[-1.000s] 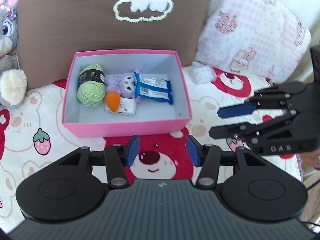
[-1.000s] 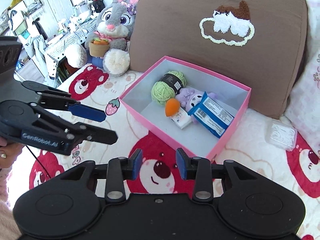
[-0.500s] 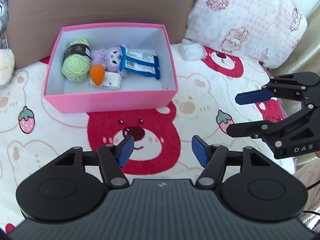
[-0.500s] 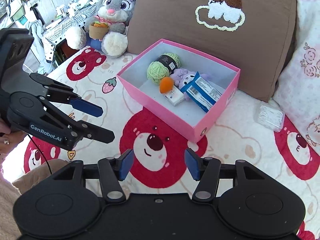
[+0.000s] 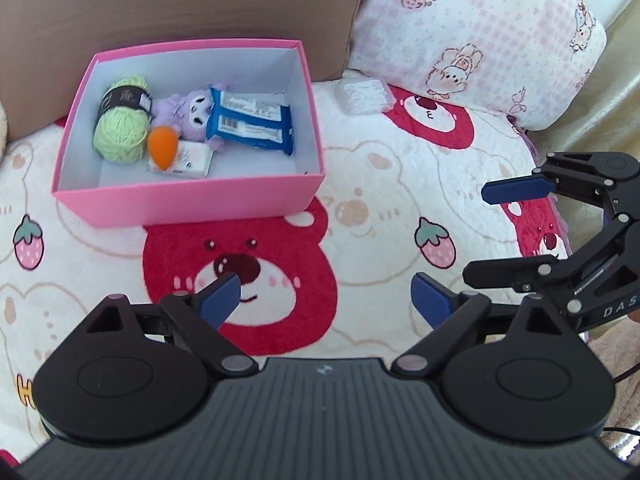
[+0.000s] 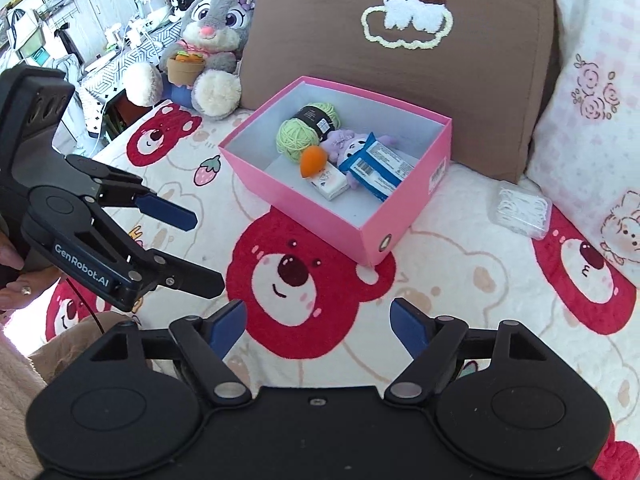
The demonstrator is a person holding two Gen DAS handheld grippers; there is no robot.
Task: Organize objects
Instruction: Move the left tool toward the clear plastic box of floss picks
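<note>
Left wrist view: your left gripper [image 5: 326,296] hangs over the bear-print blanket [image 5: 380,184], jaws opening, nothing between the blue pads, only the red bear face under them. Your right gripper [image 5: 476,232] shows at the right edge of that view, jaws opening too, empty, over the blanket near a strawberry print.

Pink box [image 5: 192,204] sits on the blanket ahead of both grippers, well apart from them, its back against the brown pillow [image 5: 120,4]. Inside the box: green yarn ball [image 5: 120,132] with a black label at the left, orange teardrop sponge [image 5: 162,146] just beside it and lying on a small white packet [image 5: 188,160], purple plush toy [image 5: 188,110] in the middle, blue snack packs [image 5: 252,122] partly over the plush on the right. The right part of the box floor is bare.

A clear plastic case [image 5: 364,94] lies on the blanket outside the box, to its right, at the foot of the pink checked pillow [image 5: 480,32].

Right wrist view: same box [image 6: 404,224], seen corner-on, same contents. Your left gripper [image 6: 208,248] comes in from the left, pads parted, holding nothing; part of your hand [image 6: 16,272] shows behind it. A grey bunny plush [image 6: 216,36] with a small pot of carrots sits left of the brown pillow, off the box. The clear case [image 6: 524,208] lies right of the box, near the pink pillow.
</note>
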